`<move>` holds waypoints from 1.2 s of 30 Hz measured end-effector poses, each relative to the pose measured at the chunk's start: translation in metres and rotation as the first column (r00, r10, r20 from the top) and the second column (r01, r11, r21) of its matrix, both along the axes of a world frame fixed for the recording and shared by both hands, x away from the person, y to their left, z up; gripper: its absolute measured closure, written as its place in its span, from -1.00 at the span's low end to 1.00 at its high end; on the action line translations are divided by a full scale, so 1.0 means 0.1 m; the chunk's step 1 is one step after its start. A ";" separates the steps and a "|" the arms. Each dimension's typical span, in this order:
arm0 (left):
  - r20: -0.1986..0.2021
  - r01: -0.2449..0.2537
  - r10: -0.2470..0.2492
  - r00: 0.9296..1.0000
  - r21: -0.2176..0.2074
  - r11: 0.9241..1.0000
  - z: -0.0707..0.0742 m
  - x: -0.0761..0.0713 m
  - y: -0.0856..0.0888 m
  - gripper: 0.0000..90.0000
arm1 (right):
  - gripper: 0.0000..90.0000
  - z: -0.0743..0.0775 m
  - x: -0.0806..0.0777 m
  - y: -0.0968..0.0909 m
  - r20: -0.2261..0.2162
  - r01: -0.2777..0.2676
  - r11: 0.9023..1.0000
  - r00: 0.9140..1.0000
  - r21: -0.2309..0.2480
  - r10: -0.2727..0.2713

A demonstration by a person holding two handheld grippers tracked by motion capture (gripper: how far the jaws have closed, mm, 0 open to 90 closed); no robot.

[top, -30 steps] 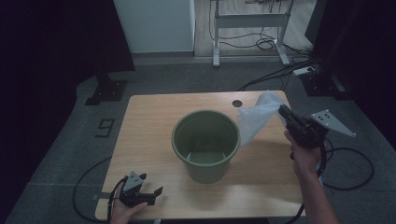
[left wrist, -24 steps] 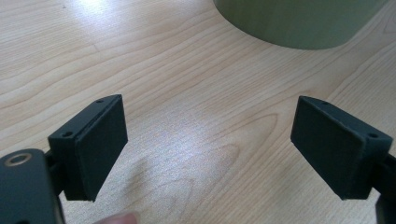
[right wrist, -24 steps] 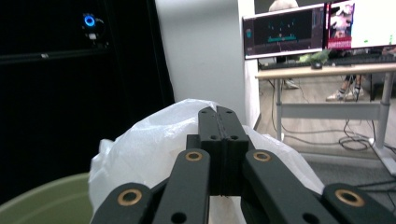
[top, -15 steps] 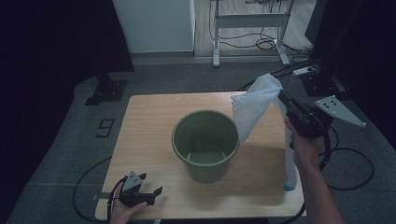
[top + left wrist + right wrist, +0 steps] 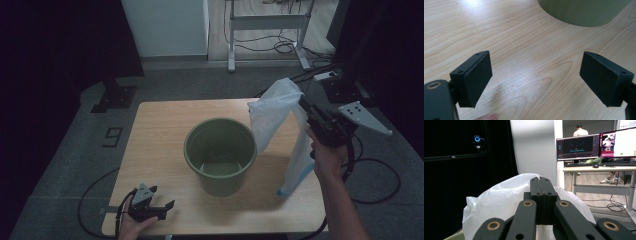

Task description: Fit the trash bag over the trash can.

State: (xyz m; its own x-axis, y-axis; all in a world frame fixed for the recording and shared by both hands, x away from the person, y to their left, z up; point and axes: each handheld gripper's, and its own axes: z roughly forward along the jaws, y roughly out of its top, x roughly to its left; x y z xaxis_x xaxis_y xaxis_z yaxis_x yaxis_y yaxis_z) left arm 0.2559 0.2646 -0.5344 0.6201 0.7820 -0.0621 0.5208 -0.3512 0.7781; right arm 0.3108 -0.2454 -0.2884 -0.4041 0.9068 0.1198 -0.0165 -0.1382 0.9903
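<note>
Left gripper (image 5: 161, 207) resting at near left corner of table (image 5: 155, 145), jaws spread wide, bare wood between them in its own view, nothing held. I see green bucket (image 5: 220, 155) upright mid-table, well apart from it, open top. Right of bucket, white plastic bag (image 5: 272, 112) hangs raised, upper part just beside bucket rim, lower end reaching table. Right gripper (image 5: 306, 106) pinched tight on bag's top, jaws pressed together.
</note>
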 end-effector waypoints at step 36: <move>0.000 0.001 -0.001 1.000 -0.007 1.000 0.00 0.01 0.02 -0.76 | 0.98 -0.05 -0.02 0.57 -0.005 -0.084 0.995 0.996 -0.053 0.084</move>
